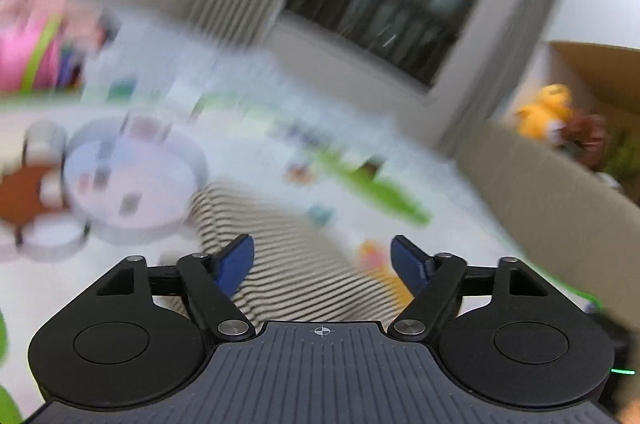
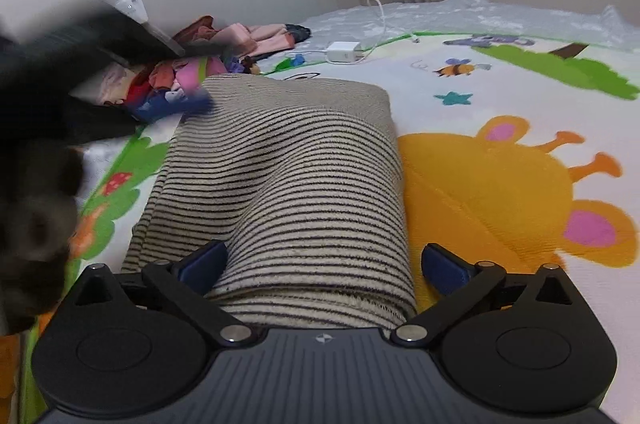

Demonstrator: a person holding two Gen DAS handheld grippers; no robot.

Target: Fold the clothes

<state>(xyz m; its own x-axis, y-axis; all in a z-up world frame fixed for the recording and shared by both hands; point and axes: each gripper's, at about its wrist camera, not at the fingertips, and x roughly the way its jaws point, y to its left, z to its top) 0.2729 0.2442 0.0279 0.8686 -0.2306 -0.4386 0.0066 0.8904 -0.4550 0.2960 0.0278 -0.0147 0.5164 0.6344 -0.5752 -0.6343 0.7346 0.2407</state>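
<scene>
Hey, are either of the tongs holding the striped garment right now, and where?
Nothing is held. The right tongs stand open around the near end of the striped garment; the left tongs are open above it.

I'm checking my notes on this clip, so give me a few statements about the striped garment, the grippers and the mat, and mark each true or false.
1. The striped garment lies on a cartoon play mat. True.
2. The right gripper is clamped shut on the garment. False: its jaws stand open, the cloth between them.
3. The left gripper is open and holds nothing. True.
4. A white charger lies on the mat beyond the garment. True.
5. The garment is plain red. False: it is beige with thin dark stripes.
</scene>
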